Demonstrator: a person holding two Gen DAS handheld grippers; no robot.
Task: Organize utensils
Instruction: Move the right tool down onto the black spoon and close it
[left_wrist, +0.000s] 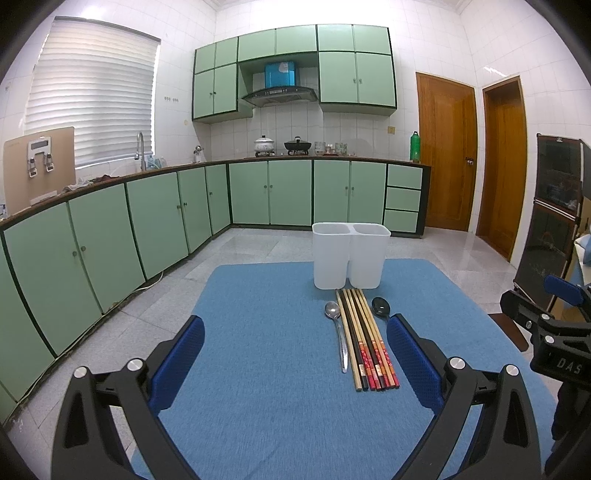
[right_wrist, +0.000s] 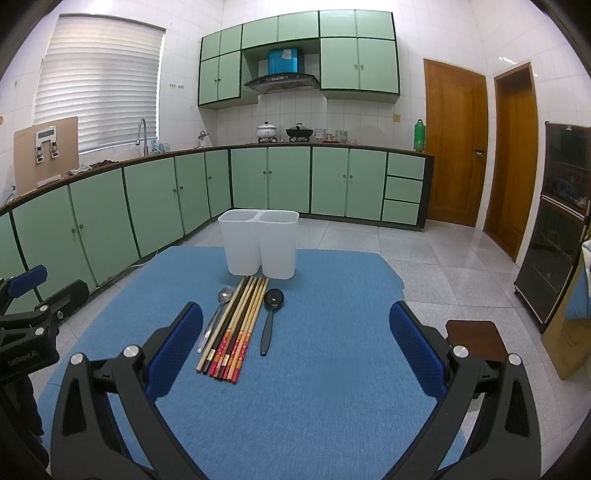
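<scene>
Meanwhile both tools (left_wrist: 295, 336) (right_wrist: 295, 321) gape apart, while chopsticks (right_wrist: 231, 326) (beside spoons) lie before the two-compartment bin (right_wrist: 258, 242).

Landmark: white two-compartment holder (left_wrist: 351, 254) (right_wrist: 258, 243), upright at the far end of the blue mat (left_wrist: 258, 369) (right_wrist: 314, 369), both compartments open at the top.

Obstacles, near side of holder: row of chopsticks (left_wrist: 364, 339) (right_wrist: 234, 328), tips almost at its base; metal spoon (left_wrist: 338, 332) (right_wrist: 216, 314) just beside the row on the left; black spoon (left_wrist: 380, 307) (right_wrist: 271, 314) on the right.

Free room: bare mat left and right of holder, and the whole near stretch beyond the chopstick ends.

Both grippers, left gripper (left_wrist: 295, 358) and right gripper (right_wrist: 295, 347), hang over that near stretch, jaws spread wide, touching nothing.
</scene>
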